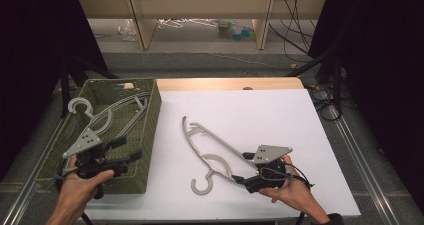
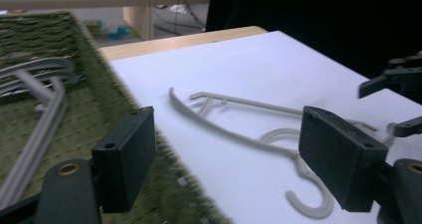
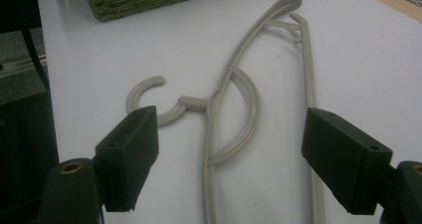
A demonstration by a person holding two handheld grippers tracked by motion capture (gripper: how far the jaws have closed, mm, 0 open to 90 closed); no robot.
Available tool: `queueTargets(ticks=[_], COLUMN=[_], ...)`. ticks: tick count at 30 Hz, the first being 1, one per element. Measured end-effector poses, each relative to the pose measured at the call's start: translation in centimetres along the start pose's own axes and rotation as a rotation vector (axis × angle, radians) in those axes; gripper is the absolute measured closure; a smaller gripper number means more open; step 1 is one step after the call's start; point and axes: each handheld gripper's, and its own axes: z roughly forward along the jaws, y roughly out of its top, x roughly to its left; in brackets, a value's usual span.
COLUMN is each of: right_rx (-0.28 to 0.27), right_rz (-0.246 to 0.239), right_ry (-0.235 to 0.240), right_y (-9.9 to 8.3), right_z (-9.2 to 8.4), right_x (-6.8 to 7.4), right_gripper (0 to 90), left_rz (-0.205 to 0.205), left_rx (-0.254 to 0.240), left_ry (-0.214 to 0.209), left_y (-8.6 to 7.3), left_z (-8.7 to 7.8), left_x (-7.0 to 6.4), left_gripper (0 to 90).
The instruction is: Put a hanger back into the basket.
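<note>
Left gripper [image 1: 127,150] held level over green basket [image 1: 150,135], jaws wide, empty. Right gripper [image 1: 239,168] rests beside grey hanger [image 1: 210,150] on table [image 1: 280,120], jaws wide, empty. Hanger's near end cut off in right gripper view.

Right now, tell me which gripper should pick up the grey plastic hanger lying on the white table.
Right gripper: open beside the grey plastic hanger. Left gripper hangs over the green woven basket.
</note>
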Motion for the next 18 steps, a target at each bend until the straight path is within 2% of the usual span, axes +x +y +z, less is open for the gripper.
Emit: queueTargets(ticks=[3, 7, 8, 10, 12, 13, 15, 18], right_rx=[-0.007, 0.002, 0.002, 0.004, 0.011, 0.009, 0.02, 0.043], right_rz=[0.001, 0.002, -0.002, -0.004, -0.005, -0.002, 0.0, 0.014], right_ry=[0.003, 0.003, 0.0, 0.009, 0.009, 0.01, 0.0, -0.003], right_y=[-0.1, -0.3, -0.3, -0.3, -0.3, -0.3, -0.4, -0.4], right_z=[0.0, 0.0, 0.0, 0.1, 0.2, 0.3, 0.4, 0.4], right_x=[-0.1, -0.1, 0.0, 0.0, 0.1, 0.0, 0.0, -0.1], right_gripper=[19.8, 18.7, 18.5, 18.3, 18.2, 18.0, 17.7, 17.5], left_rz=[0.017, 0.039, 0.043, 0.091, 0.089, 0.086, 0.091, 0.096], left_rx=[-0.008, -0.011, -0.008, -0.013, -0.02, -0.012, -0.004, 0.009], left_ry=[-0.034, -0.08, -0.085, -0.061, -0.085, -0.083, -0.107, -0.109], left_y=[-0.3, -1.1, -1.2, -1.9, -2.5, -2.8, -3.2, -3.6], left_z=[0.4, 0.9, 1.0, 1.2, 1.5, 1.5, 1.7, 1.9], left_x=[-1.6, -3.6, -3.9, -4.8, -5.3, -5.6, -6.0, -6.5], left_gripper=[17.8, 16.3, 16.3, 16.4, 18.3, 18.8, 18.3, 17.3])
